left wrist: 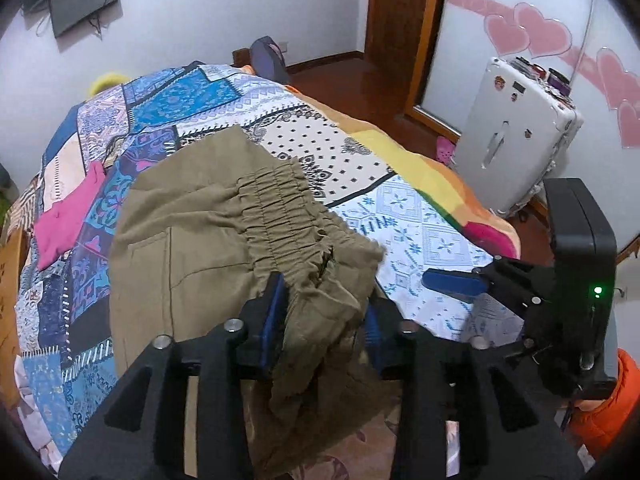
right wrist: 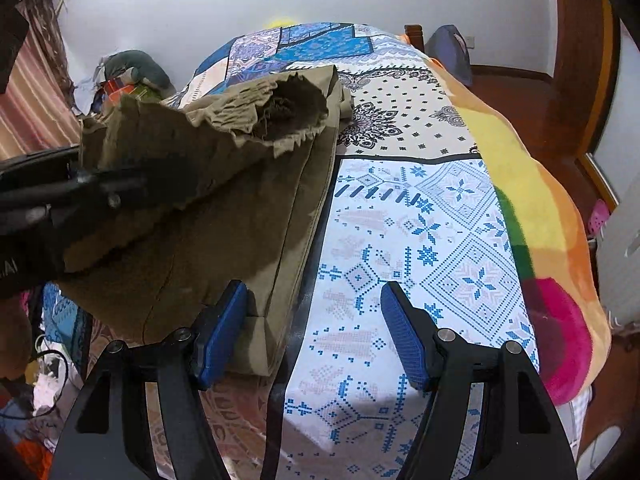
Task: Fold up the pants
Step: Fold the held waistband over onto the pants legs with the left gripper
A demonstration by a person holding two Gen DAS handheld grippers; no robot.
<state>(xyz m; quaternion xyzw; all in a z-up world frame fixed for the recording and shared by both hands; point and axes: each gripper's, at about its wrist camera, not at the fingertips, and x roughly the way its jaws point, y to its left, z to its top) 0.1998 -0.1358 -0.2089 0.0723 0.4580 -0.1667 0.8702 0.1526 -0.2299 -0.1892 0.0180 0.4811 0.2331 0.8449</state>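
Olive pants [left wrist: 180, 248] lie on the patchwork bed cover [left wrist: 420, 232], with their gathered elastic waistband [left wrist: 276, 204] turned toward me. My left gripper [left wrist: 324, 316] is shut on a bunched corner of the waistband, and the cloth fills the gap between its blue pads. In the right wrist view that corner [right wrist: 160, 148] hangs lifted off the bed over the left gripper's black body [right wrist: 48, 204]. My right gripper [right wrist: 314, 338] stands open just above the cover with nothing between its pads. Its left finger [right wrist: 224, 332] sits beside the pants' folded edge [right wrist: 260, 344].
A pink cloth [left wrist: 68, 216] lies on the bed to the left of the pants. A rainbow blanket [right wrist: 540, 208] runs along the bed's right edge. A white suitcase [left wrist: 516, 136] stands on the wooden floor beyond it. An orange sleeve [left wrist: 608, 412] shows at lower right.
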